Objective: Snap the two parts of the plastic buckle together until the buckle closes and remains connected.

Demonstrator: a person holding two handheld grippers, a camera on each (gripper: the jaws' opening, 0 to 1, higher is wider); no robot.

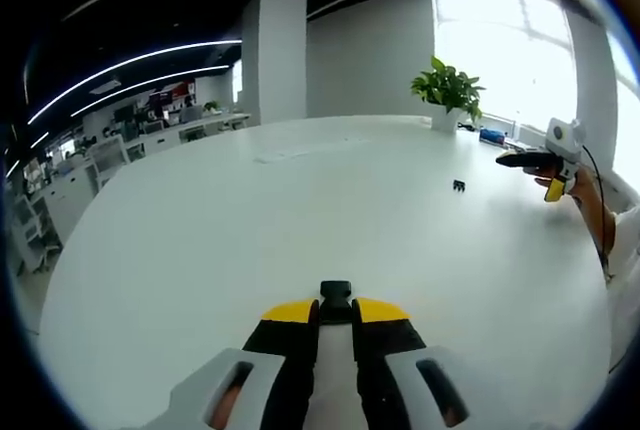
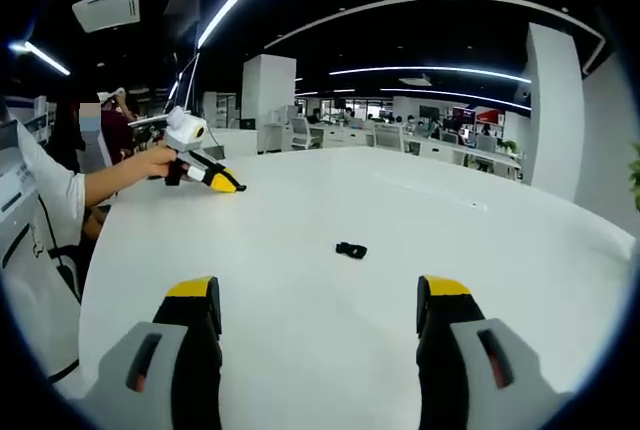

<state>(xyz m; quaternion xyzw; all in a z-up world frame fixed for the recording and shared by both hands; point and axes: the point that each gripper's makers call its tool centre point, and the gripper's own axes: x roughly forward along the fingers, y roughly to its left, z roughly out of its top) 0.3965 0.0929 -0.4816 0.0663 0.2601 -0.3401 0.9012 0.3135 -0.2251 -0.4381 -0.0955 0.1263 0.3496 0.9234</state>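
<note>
A small black buckle part (image 1: pixel 335 298) sticks out between the yellow-tipped fingers of my left gripper (image 1: pixel 335 314), which is shut on it low over the white table (image 1: pixel 300 210). The other black buckle part (image 1: pixel 459 186) lies loose on the table, farther off to the right. In the right gripper view this loose part (image 2: pixel 351 249) rests ahead of my right gripper (image 2: pixel 318 295), whose jaws stand wide open and apart from it. A hand holds the left gripper (image 2: pixel 226 185) at the left of that view. The right gripper (image 1: pixel 554 188) hovers at the table's right edge.
A potted plant (image 1: pixel 448 98) stands at the far edge of the table by the window. A flat pale sheet (image 1: pixel 290 150) lies toward the back. Office desks and chairs (image 1: pixel 60 190) lie beyond the table's left side. A person's sleeve (image 2: pixel 40 190) shows at left.
</note>
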